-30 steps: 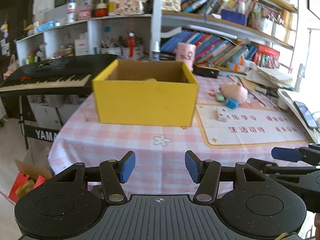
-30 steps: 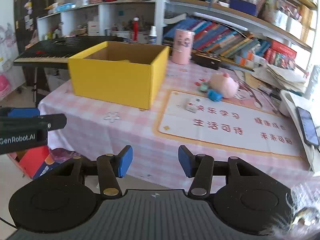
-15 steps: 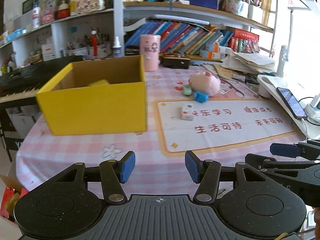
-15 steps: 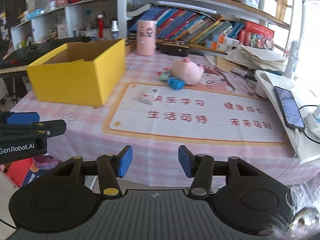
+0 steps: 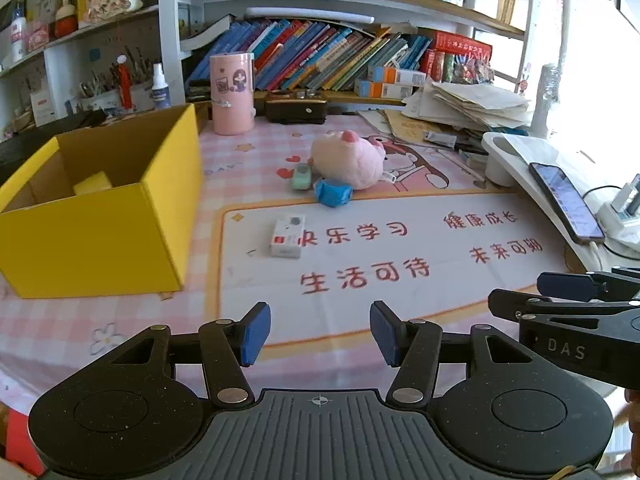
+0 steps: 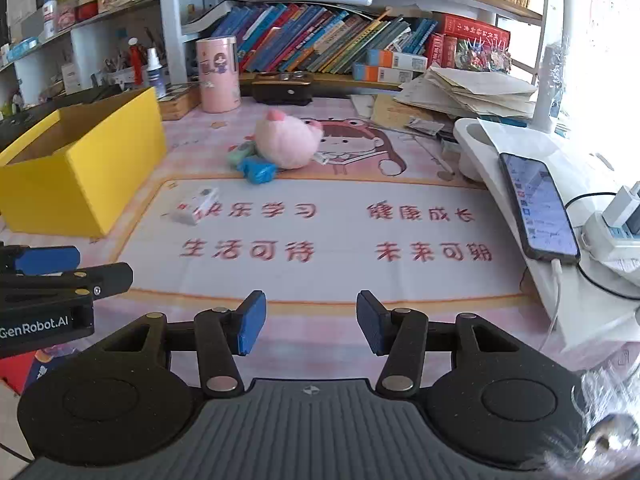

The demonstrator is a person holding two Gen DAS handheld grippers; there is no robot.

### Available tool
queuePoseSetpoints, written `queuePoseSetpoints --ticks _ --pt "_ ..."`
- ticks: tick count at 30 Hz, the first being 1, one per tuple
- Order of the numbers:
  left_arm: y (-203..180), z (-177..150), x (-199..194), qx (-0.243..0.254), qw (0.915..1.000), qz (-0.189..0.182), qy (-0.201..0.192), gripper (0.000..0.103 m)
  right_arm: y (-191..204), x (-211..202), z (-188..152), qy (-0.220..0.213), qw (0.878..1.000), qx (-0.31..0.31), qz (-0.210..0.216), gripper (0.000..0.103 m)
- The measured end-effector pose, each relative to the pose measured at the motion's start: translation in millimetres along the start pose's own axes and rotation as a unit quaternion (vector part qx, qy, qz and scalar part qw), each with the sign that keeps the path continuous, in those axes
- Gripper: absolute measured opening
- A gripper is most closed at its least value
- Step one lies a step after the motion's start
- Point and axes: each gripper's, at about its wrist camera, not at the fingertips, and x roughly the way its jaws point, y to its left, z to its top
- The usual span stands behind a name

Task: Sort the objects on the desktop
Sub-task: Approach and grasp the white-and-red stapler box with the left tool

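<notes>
A yellow cardboard box [image 5: 100, 236] stands at the table's left, open, with a yellow block [image 5: 92, 183] inside; it also shows in the right wrist view [image 6: 80, 168]. On the mat lie a small white box [image 5: 287, 236] [image 6: 196, 205], a blue wrapped object [image 5: 332, 193] [image 6: 256, 171], a pale green item [image 5: 301, 176] and a pink plush pig [image 5: 348, 160] [image 6: 286, 142]. My left gripper [image 5: 318, 338] and right gripper [image 6: 308, 322] are both open and empty over the table's near edge.
A pink cylinder cup [image 5: 233, 94] and a dark case [image 5: 296, 109] stand at the back before the bookshelf. A white tray [image 6: 520, 160] with a phone [image 6: 536, 204] and cables lies at the right, papers [image 6: 468, 90] behind it.
Both grippers have swung to the right, away from the yellow box toward the mat with the toys, and come closer to the table. Jaws stay open.
</notes>
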Motion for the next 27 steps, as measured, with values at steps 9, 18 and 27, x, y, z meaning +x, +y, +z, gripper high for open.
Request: queuePoseSetpoints --ticks 9,18,27 --pt "-22 20 34 -0.026 0.9991 0.034 0.006 0.055 -42 30 22 0.01 1.0 -0.009 0.021 0.048" --pt "-21 36 69 -0.041 0.9962 0.076 0.014 0.054 -58 57 41 0.015 0.998 -0.021 0.055 0.048" --pt "-3 52 117 -0.057 0.9935 0.091 0.037 0.053 -60 86 67 0.013 0.996 -0.035 0.08 0.048"
